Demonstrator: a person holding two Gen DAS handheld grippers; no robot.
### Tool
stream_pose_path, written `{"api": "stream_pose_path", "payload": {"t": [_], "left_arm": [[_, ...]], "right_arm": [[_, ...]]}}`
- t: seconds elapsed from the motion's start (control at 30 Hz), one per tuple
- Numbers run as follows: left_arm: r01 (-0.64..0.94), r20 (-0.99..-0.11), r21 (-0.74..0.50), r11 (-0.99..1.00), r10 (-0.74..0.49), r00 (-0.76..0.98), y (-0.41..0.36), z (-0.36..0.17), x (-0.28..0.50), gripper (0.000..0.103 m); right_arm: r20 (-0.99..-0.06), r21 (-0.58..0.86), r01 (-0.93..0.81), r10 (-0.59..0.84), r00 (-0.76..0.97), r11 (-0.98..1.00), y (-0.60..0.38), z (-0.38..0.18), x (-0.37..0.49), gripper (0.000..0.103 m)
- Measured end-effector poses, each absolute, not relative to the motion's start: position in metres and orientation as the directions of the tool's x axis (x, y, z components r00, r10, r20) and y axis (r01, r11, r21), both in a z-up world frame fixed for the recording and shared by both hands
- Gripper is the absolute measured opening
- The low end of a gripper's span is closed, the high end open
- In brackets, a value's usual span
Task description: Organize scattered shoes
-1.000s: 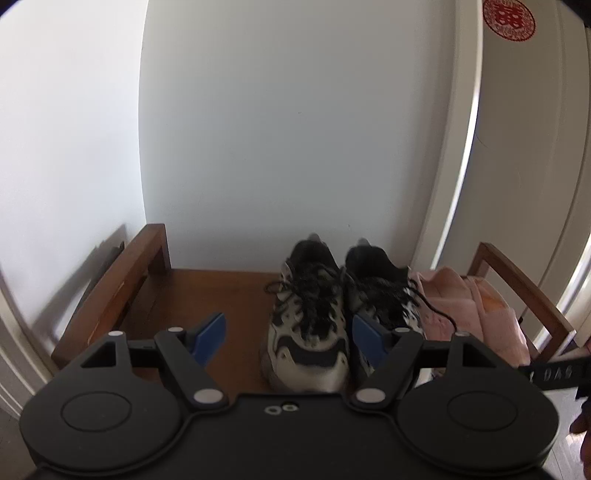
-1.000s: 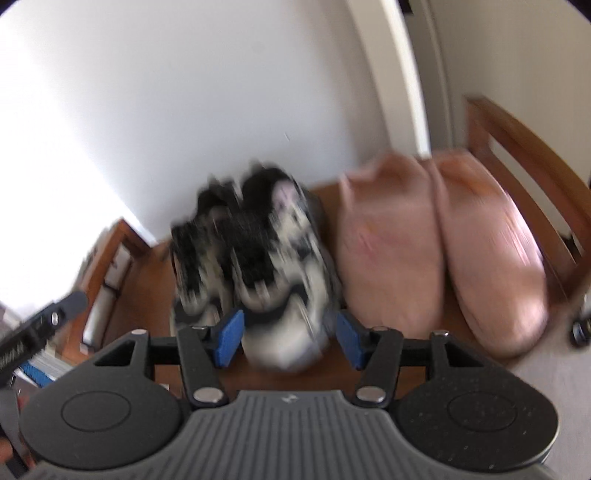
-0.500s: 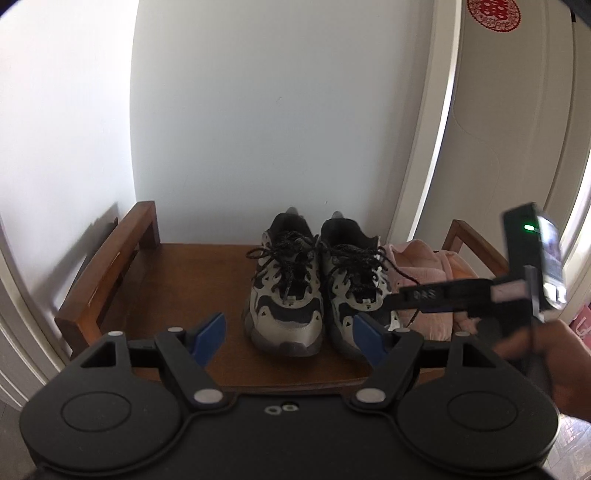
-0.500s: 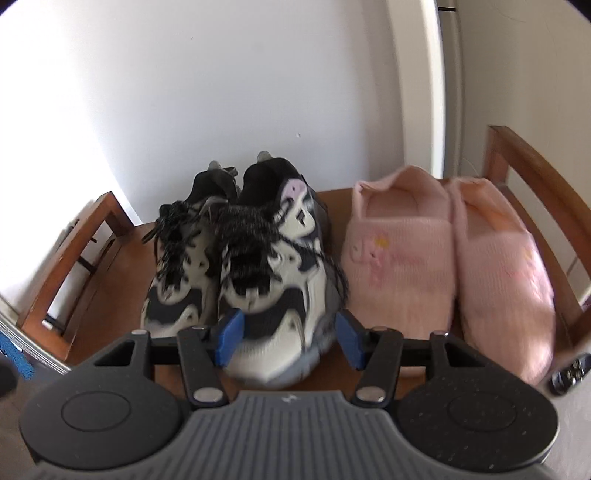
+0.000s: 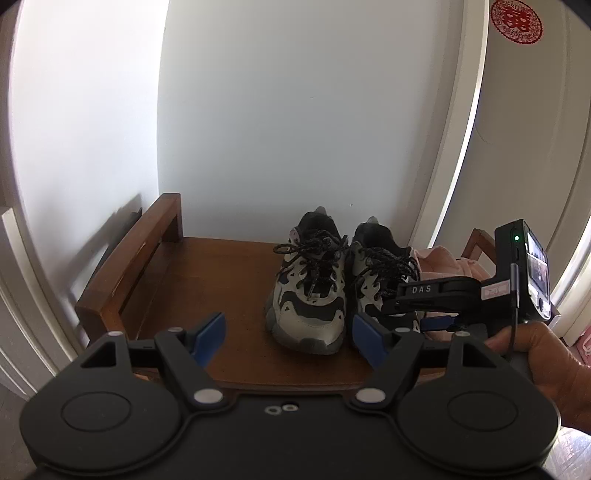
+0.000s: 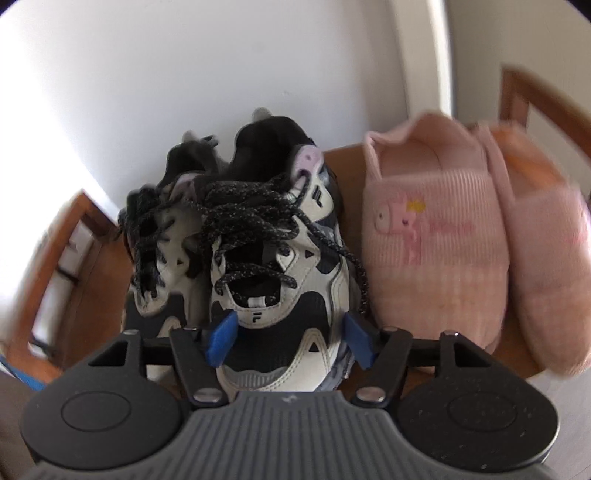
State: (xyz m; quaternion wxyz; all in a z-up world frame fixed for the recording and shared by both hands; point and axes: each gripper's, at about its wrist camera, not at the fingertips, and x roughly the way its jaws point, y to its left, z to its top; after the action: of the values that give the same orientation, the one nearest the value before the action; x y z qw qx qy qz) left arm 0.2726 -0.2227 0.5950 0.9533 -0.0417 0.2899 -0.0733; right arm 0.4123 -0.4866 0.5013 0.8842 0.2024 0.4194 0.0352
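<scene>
Right gripper (image 6: pixel 288 338), jaws opening, straddles toe of right sneaker (image 6: pixel 280 266) on wooden bench (image 5: pixel 221 273); pads not pressing. Left gripper (image 5: pixel 288 334) wide, empty. Risk: loose laces (image 6: pixel 332 254) snag, dragging neighbouring pink slipper (image 6: pixel 432 240).

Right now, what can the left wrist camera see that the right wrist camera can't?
Only the left wrist view shows the right claw from outside, the hand holding it, the red paper cutout on the door, and the bare left part of the wooden bench.

Only the right wrist view shows both pink slippers fully, with the cartoon on one, and the right claw's jaws opening around the nearer sneaker's toe.

Both show the sneaker pair side by side, the bench armrests and the white wall.
</scene>
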Motion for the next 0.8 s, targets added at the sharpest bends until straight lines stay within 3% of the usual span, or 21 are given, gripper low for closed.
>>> {"api": "stream_pose_path", "payload": {"t": [0.27, 0.53, 0.8], "left_arm": [[0.173, -0.549, -0.108, 0.979, -0.204, 0.811, -0.231, 0.594, 0.273, 0.076], [0.18, -0.576, -0.023, 0.983, -0.16, 0.802, -0.237, 0.583, 0.268, 0.076], [0.204, -0.615, 0.03, 0.978, -0.143, 0.775, -0.239, 0.575, 0.25, 0.076]], "right_arm": [[-0.727, 0.337, 0.098, 0.193, 0.659, 0.937, -0.486, 0.511, 0.398, 0.068], [-0.73, 0.266, 0.092, 0.138, 0.669, 0.96, -0.477, 0.533, 0.316, 0.069], [-0.774, 0.262, 0.192, 0.088, 0.626, 0.946, -0.456, 0.538, 0.236, 0.069]]}}
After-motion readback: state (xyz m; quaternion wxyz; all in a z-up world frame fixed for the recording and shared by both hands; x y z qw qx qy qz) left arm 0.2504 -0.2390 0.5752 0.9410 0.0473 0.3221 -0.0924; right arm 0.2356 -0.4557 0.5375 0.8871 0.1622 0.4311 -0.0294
